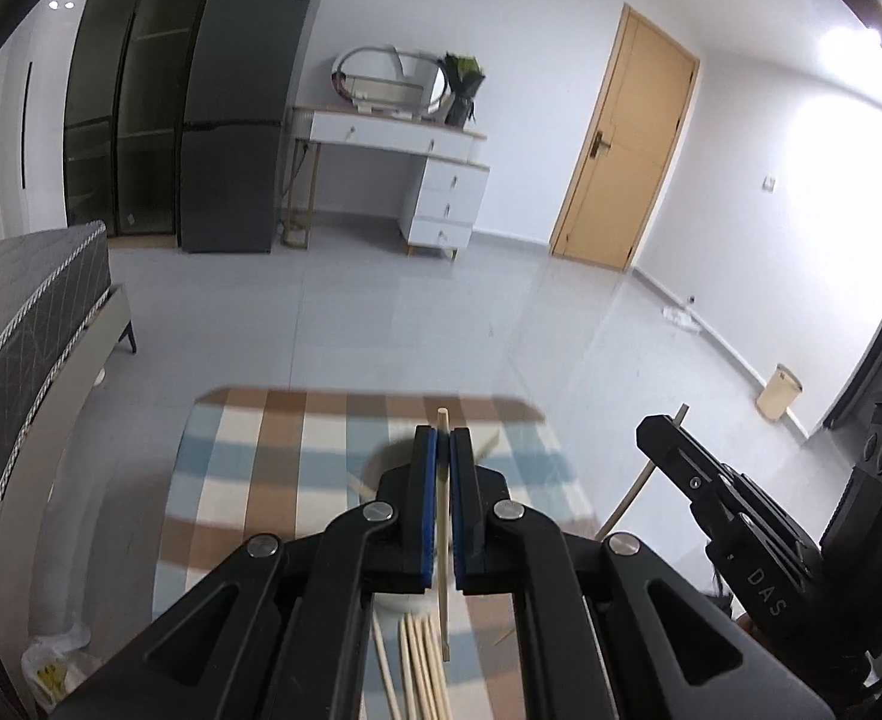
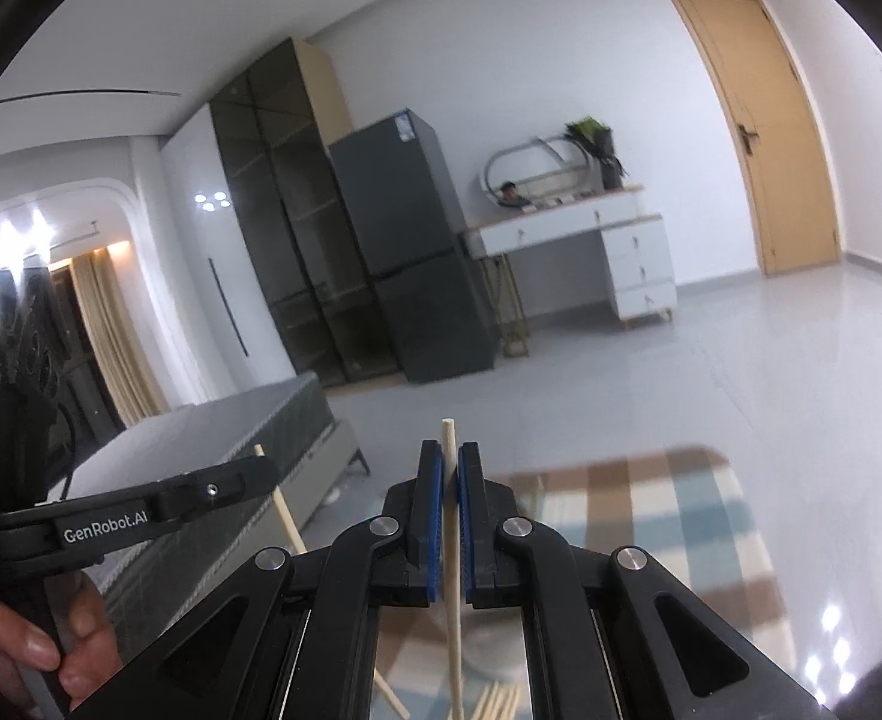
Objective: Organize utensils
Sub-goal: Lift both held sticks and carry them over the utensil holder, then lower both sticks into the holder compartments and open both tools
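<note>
My left gripper (image 1: 443,435) is shut on a single pale wooden chopstick (image 1: 443,540) that runs straight between its blue pads, above a checked tablecloth (image 1: 249,480). A white round container (image 1: 381,465) sits under it, mostly hidden, and several loose chopsticks (image 1: 420,672) lie below. At the right of this view my right gripper (image 1: 651,423) holds another chopstick (image 1: 627,504). In the right wrist view the right gripper (image 2: 450,450) is shut on its chopstick (image 2: 453,570). The left gripper (image 2: 264,468), held by a hand (image 2: 21,648), shows at the left with its chopstick (image 2: 288,522).
A dark bed (image 1: 21,312) stands left of the table. Across the tiled floor are a grey fridge (image 1: 243,120), a white dressing table (image 1: 405,138) and a wooden door (image 1: 621,144). A cream bin (image 1: 778,391) stands by the right wall, and a plastic bag (image 1: 51,660) lies at lower left.
</note>
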Available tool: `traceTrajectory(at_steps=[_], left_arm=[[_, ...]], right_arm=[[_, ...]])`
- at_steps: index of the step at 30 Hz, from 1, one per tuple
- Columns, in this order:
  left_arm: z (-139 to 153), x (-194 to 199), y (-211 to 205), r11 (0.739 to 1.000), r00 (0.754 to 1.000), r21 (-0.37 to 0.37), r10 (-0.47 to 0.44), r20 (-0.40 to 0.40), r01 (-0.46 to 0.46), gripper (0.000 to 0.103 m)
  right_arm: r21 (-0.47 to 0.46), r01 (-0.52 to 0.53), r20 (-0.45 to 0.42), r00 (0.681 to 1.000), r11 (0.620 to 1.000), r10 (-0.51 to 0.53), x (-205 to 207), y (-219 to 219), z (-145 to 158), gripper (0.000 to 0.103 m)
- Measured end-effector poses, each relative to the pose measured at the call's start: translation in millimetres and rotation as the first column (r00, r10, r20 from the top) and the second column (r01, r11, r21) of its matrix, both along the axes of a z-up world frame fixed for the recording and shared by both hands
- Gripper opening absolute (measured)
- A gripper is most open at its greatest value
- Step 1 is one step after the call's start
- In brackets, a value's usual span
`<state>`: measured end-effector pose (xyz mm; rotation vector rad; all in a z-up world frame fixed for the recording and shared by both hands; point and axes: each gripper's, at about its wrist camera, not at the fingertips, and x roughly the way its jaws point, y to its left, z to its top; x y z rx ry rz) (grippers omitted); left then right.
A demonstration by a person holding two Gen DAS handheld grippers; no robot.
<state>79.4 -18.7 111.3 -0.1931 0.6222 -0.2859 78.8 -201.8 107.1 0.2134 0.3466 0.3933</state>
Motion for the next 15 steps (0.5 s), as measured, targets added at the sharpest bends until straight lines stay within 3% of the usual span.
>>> traceTrajectory(at_steps=[7,15], left_arm=[[13.1,42.6,9.6,0.999,0.998,-0.033,0.028,0.049,-0.026,0.0],[-5.2,69.6,22.2,0.995,0.991,-0.068,0.081,0.108,-0.074,0.0]], right_arm=[[-0.05,-0.032,0.07,0.997,0.998,0.035,52.5,17.7,30.1,0.004],[-0.089,-0.068,0.115,0.99,0.994,0.078,94.7,41.0,12.1,0.004]])
